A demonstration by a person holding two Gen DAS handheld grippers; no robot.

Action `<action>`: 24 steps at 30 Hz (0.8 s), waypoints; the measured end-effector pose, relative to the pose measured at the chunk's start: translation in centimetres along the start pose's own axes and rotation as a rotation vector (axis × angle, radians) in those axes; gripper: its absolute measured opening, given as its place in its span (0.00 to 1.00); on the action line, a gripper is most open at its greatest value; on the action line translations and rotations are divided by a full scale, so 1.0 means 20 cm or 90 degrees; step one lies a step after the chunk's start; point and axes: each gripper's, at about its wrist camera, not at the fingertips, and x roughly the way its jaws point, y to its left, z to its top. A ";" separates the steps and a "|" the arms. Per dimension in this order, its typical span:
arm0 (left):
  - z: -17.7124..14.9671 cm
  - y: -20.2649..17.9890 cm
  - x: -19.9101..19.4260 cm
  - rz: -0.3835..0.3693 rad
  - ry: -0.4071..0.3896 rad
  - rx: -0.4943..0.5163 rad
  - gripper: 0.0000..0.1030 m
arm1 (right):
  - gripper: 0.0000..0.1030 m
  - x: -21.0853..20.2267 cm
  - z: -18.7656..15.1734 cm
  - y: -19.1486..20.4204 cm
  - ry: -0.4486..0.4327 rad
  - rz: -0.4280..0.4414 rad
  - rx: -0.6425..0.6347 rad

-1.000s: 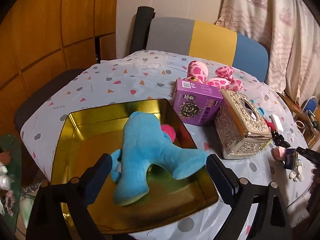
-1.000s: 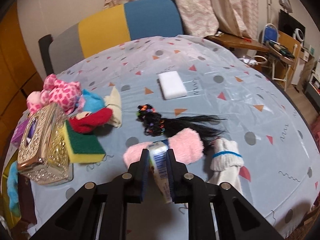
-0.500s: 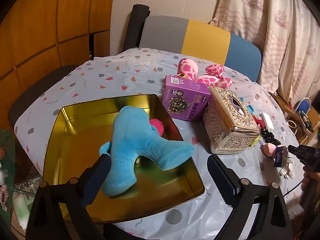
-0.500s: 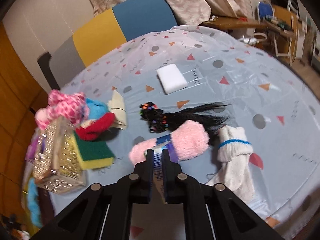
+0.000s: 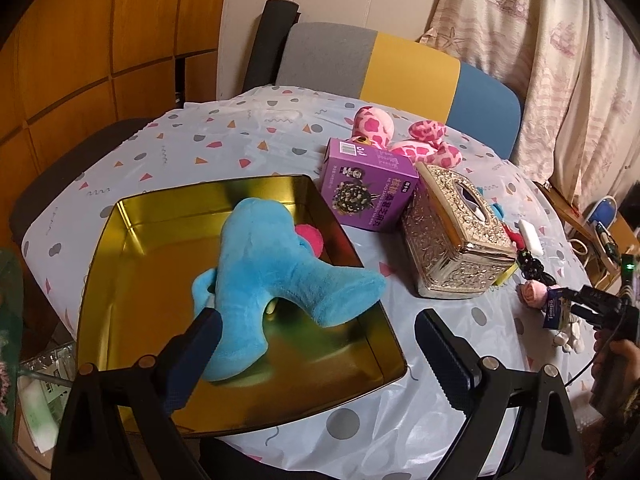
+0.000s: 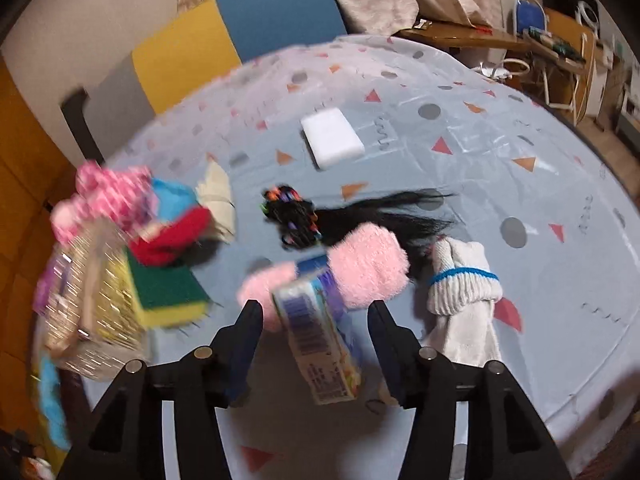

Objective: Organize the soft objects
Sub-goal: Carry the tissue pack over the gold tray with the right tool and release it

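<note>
A blue plush toy (image 5: 272, 276) lies in the gold tin tray (image 5: 132, 216) with a pink ball (image 5: 310, 236) tucked behind it. My left gripper (image 5: 320, 344) hangs open over the tray's near side, its left finger close to the plush. A rolled pink fluffy cloth (image 6: 368, 264) with a printed card label (image 6: 316, 340) lies on the table. My right gripper (image 6: 316, 328) straddles that label; its jaws are opening and the pads stand clear of the card. In the left wrist view the right gripper (image 5: 576, 300) shows at the far right by the pink cloth (image 5: 530, 294).
A purple box (image 5: 368, 188), an ornate tissue box (image 5: 452, 240) and a pink spotted plush (image 5: 424, 144) stand beyond the tray. Near the right gripper lie a green-yellow sponge (image 6: 168, 292), a red-and-blue plush (image 6: 176, 220), a black hairpiece (image 6: 340, 216), a white sock (image 6: 464, 280) and a white block (image 6: 332, 136).
The right gripper's jaws were shut on the pink cloth's card label and have now parted from it. The left gripper has stayed open over the tray.
</note>
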 end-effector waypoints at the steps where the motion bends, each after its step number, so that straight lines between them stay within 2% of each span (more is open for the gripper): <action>1: 0.00 0.01 0.00 0.000 -0.001 -0.001 0.95 | 0.53 0.03 -0.01 0.01 0.019 -0.007 -0.012; 2: 0.00 0.01 -0.01 0.002 -0.004 -0.002 0.95 | 0.49 0.08 -0.02 0.03 0.047 -0.017 -0.028; 3: 0.00 0.02 -0.01 0.005 -0.005 -0.002 0.95 | 0.23 0.11 -0.03 0.05 0.066 -0.050 -0.050; 4: 0.00 0.03 -0.01 0.007 -0.006 -0.003 0.95 | 0.23 0.11 -0.04 0.08 0.059 -0.084 -0.072; 5: 0.00 0.04 -0.02 0.009 -0.008 -0.006 0.95 | 0.23 0.10 -0.04 0.09 0.045 -0.094 -0.083; 7: 0.00 0.07 -0.03 0.017 -0.012 -0.010 0.95 | 0.22 0.05 -0.04 0.09 0.024 -0.073 -0.081; 9: -0.01 0.11 -0.04 0.028 -0.013 -0.015 0.95 | 0.22 -0.02 -0.06 0.10 -0.005 -0.077 -0.084; 11: -0.01 0.18 -0.06 0.043 -0.019 -0.024 0.95 | 0.22 -0.11 -0.10 0.13 -0.032 -0.049 -0.093; 12: -0.01 0.21 -0.07 0.052 -0.021 -0.027 0.95 | 0.22 -0.15 -0.13 0.16 -0.040 -0.028 -0.101; 14: -0.02 0.28 -0.08 0.074 -0.024 -0.035 0.95 | 0.22 -0.22 -0.16 0.27 -0.033 0.056 -0.119; 16: -0.03 0.35 -0.09 0.086 -0.022 -0.054 0.95 | 0.23 -0.27 -0.20 0.39 -0.027 0.104 -0.157; 20: -0.04 0.46 -0.12 0.106 -0.025 -0.091 0.95 | 0.23 -0.35 -0.29 0.76 0.003 0.235 -0.249; 24: -0.05 0.53 -0.15 0.117 -0.034 -0.105 0.95 | 0.23 -0.39 -0.46 1.17 0.071 0.376 -0.351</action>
